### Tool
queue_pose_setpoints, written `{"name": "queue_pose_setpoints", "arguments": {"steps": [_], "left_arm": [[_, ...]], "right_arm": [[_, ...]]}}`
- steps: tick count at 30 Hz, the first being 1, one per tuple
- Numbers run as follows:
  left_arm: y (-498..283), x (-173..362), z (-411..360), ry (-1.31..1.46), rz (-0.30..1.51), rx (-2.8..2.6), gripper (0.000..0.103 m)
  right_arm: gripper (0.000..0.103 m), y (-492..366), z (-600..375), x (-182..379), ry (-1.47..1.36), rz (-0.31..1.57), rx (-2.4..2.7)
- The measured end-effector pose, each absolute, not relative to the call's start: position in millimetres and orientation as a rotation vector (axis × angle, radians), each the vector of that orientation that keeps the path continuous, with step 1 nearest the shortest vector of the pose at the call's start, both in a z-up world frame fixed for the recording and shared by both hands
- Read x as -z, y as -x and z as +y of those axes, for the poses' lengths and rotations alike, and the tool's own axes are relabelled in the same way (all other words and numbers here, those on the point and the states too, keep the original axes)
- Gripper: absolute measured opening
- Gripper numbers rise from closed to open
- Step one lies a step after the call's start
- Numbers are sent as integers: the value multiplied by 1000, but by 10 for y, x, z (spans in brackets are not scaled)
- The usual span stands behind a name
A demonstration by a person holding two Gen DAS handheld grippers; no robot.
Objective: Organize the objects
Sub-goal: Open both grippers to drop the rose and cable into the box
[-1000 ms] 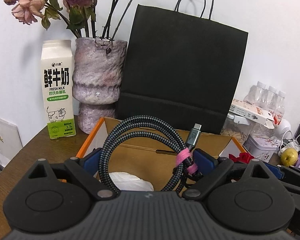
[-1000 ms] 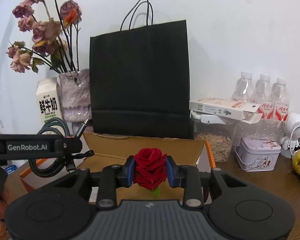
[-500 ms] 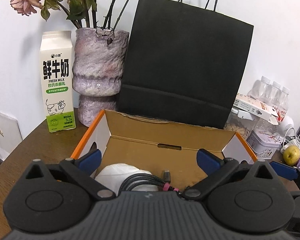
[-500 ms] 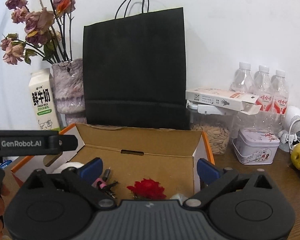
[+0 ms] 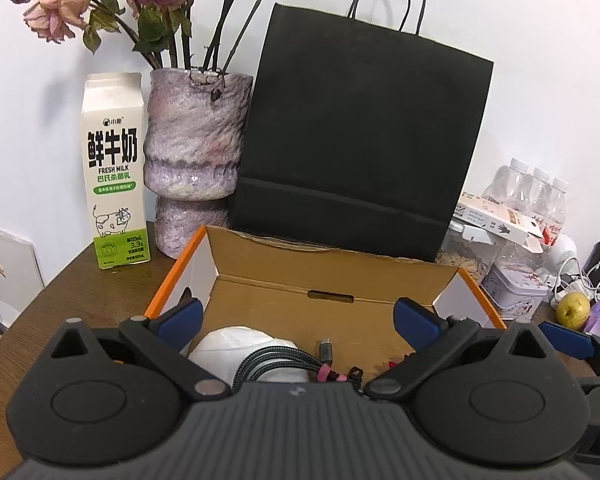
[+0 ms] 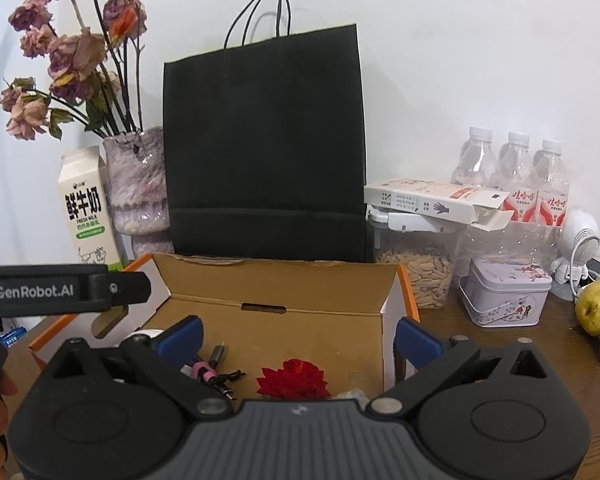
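Landmark: open cardboard box [image 5: 332, 280] with orange edges, on a brown table [image 5: 80, 276].
Left gripper [image 5: 300, 322]: jaws spread wide, nothing between them, poised over the box's near side; the opening grew a little just now.
Right gripper [image 6: 298, 338]: jaws spread wide and empty, over the box's near right part; they have just been opening.
Cable [image 5: 272, 364]: braided coil with a pink tie, lying inside the box at its near edge, partly on a white bundle [image 5: 236, 346].
Rose [image 6: 294, 378]: red, lying on the box floor, right of the cable.
Bag [image 6: 266, 152]: black paper, upright just behind the box.
Vase [image 5: 194, 152]: purple, holding dried flowers, behind the box's left corner.
Milk carton [image 5: 114, 168]: left of the vase, further from the box.
Jar [image 6: 416, 264]: seeds inside, right of the box's far corner, with a flat carton [image 6: 432, 200] on top.
Tin [image 6: 504, 292]: right of the box, beside the jar.
Bottles [image 6: 512, 172]: three, behind the tin.
Pear [image 6: 598, 306]: far right of the box.
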State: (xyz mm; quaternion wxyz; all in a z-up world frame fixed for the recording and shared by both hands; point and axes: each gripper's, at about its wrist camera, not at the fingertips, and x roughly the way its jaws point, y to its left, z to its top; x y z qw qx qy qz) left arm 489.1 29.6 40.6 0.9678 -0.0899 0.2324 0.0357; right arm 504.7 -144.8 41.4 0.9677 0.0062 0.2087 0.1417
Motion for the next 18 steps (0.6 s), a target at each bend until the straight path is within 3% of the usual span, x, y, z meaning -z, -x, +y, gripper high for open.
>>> {"name": "queue_pose_setpoints", "arguments": {"steps": [18], "left_arm": [[-4181, -682, 227, 155, 406, -6, 103]], "right_arm": [[103, -4447, -1545, -665, 0, 369, -305]]}}
